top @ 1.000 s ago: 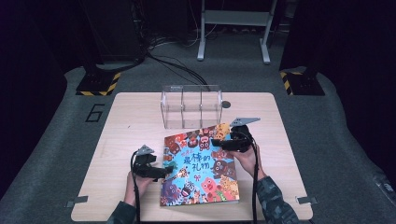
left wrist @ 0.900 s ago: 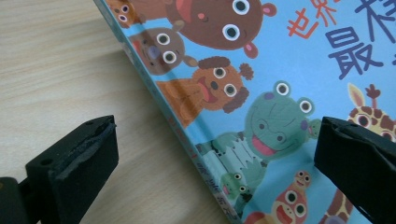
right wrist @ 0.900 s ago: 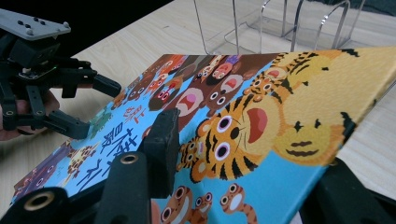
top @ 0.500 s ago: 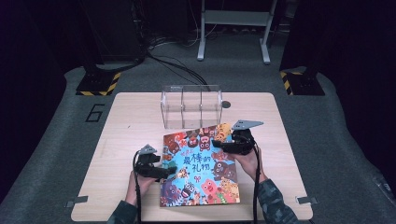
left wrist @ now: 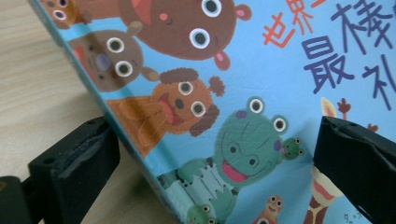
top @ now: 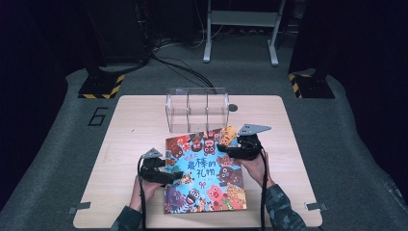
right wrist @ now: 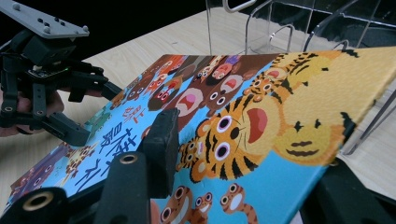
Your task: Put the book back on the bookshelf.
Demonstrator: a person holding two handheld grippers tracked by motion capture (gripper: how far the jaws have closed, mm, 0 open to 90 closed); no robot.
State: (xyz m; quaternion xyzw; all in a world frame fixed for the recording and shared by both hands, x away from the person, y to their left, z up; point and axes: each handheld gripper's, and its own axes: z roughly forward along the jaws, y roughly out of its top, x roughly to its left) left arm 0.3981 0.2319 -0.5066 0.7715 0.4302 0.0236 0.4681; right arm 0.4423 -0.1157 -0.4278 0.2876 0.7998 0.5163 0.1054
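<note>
A colourful picture book [top: 204, 173] with cartoon animals lies on the wooden table [top: 130, 125]. My right gripper [top: 222, 150] is shut on the book's right edge near its far corner. In the right gripper view one jaw presses on the cover [right wrist: 289, 107] and the other sits under it, so that corner is tilted up off the table. My left gripper [top: 177, 177] stands open at the book's left edge. In the left gripper view its jaws are wide apart, one beside the spine on the table and one over the cover [left wrist: 261, 70]. The right gripper view also shows the left gripper [right wrist: 95, 112] open there.
A clear acrylic rack [top: 196, 109] with several slots stands just behind the book, close to its raised far corner [right wrist: 299, 23]. Bare wood lies to the left and right of the book. A person's hands and sleeves come in from the near edge.
</note>
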